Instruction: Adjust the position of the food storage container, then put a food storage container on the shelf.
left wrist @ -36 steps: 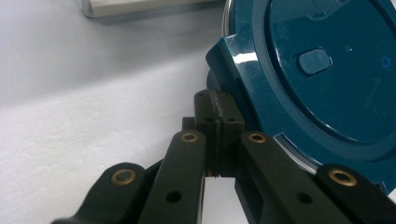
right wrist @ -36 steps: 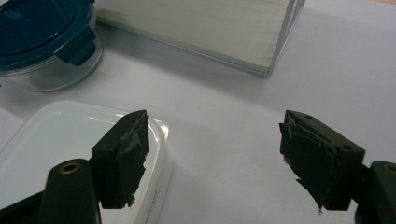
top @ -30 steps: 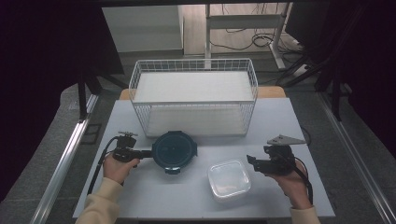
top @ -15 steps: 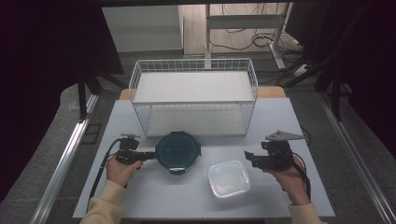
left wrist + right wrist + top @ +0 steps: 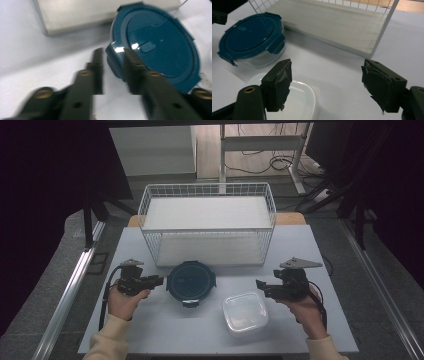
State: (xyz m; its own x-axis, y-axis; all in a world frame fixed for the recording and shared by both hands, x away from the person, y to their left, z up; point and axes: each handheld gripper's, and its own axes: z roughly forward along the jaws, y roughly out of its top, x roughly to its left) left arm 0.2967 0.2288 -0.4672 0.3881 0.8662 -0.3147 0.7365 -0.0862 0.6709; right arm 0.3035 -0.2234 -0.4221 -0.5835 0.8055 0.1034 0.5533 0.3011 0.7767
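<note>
- Pale grey table [image 5: 150, 330] fills the middle of a dim room, with dark curtains to both sides, grey floor around it, and desk legs and loose cables on the floor at the far end.
- On the far half of the table stands a white wire basket [image 5: 207, 227] with nothing in it but a pale liner on its floor.
- Just near of the basket, left of centre, sits the round container with a blue clip lid [image 5: 191, 281]. Its lid is on and its latches look folded down.
- Right of it and nearer, apart from it, lies the clear square container [image 5: 245, 312], its lid on too.
- The left gripper [image 5: 158, 280] is just beside the round container's left latch. Its jaws have just been opening, and in the left gripper view [image 5: 113, 53] they stand a little apart at that latch [image 5: 113, 53], pressing on nothing as far as the blurred picture shows.
- The right gripper [image 5: 260, 286] hovers above the square container's right edge with its jaws wide apart and nothing between them [image 5: 325, 82].
- By my judgement the work is at an early stage. Both containers rest on the table and neither is in the basket, so any lifting or placing is not yet done.
</note>
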